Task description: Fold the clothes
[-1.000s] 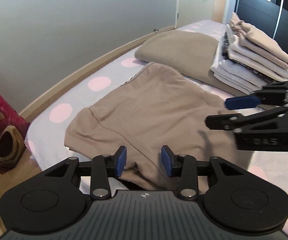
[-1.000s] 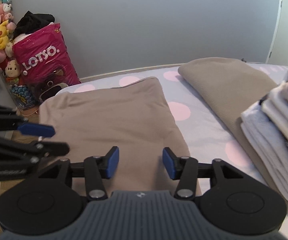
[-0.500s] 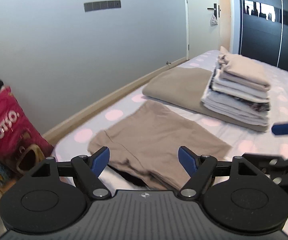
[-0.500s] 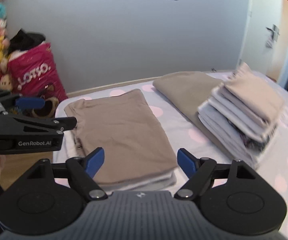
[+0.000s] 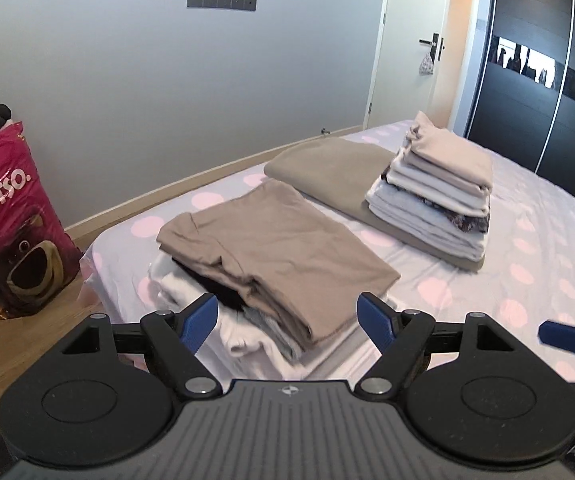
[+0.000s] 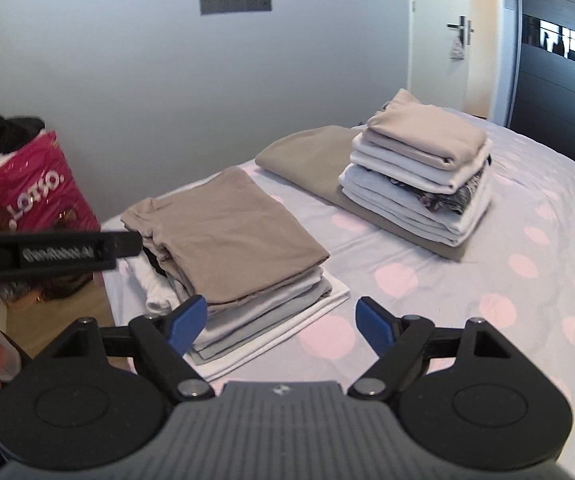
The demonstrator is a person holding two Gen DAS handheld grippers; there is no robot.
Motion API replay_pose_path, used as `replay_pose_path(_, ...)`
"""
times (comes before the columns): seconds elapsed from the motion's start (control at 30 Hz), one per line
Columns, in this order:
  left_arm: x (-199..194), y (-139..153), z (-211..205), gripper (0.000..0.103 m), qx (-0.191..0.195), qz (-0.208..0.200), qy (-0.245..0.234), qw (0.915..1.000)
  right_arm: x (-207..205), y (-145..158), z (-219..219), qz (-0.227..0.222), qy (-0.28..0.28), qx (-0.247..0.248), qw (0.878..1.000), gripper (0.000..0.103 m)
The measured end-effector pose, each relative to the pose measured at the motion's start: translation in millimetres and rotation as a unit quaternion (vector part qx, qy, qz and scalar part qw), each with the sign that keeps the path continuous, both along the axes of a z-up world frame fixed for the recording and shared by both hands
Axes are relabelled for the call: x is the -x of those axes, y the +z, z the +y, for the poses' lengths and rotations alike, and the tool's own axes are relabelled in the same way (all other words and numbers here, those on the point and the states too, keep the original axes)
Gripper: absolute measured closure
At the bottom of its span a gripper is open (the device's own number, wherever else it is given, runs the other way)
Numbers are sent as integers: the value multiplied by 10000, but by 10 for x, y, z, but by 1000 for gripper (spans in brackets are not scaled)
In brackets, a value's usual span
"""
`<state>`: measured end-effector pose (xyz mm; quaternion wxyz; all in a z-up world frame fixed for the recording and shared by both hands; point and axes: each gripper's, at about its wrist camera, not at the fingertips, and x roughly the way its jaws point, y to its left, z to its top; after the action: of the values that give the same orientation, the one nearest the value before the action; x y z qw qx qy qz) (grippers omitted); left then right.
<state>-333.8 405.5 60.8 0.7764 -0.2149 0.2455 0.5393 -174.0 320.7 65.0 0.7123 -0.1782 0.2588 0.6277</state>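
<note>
We see a pink LOTSO bag [image 5: 15, 216] on the wooden floor [image 5: 27, 344] beside the polka-dot bed [image 5: 547, 248], a grey switch panel [image 5: 221, 0] on the wall, a white door [image 5: 411, 52] and a black wardrobe [image 5: 547, 80].

The bed [image 5: 527, 240] wears a pale lilac sheet dotted with pink circles. Taking the folded tan blanket [image 5: 327, 168] lying flat on it as landmark: a tall stack of folded clothes [image 5: 435, 192] rests on the blanket's right part, while a lower pile of folded garments [image 5: 271, 256], topped by a tan one, lies directly on the sheet just in front of the blanket, by the bed's corner.
</note>
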Motion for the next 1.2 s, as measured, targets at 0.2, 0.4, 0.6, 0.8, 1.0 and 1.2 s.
replay_pose_path(0.2, -29, -121, -237, 27, 19, 230, -78, 9997, 87, -38, -208, -162, -180, -54, 9997, 18)
replay_pose_path(0.4, -15, -213, -377, 27, 74, 333, -87, 9994, 140, -170, -360, -74, -175, -24, 9998, 17)
replay_pose_path(0.6, 12, -234, -422, 27, 127, 282, -15, 9995, 168, -199, -428, -66, -190, -71, 9998, 17)
replay_pose_path(0.8, -1, -214, -463, 27, 95, 323, 0, 9994, 158, -185, -473, -25, -190, -98, 9998, 17)
replay_pose_path(1.0, -14, -207, -487, 27, 101, 353, 19, 9993, 144, -189, -497, 20, -196, -96, 9998, 17)
replay_pose_path(1.2, -22, -187, -531, 27, -2, 368, 70, 9993, 142, -173, -526, 27, -205, -129, 9997, 17)
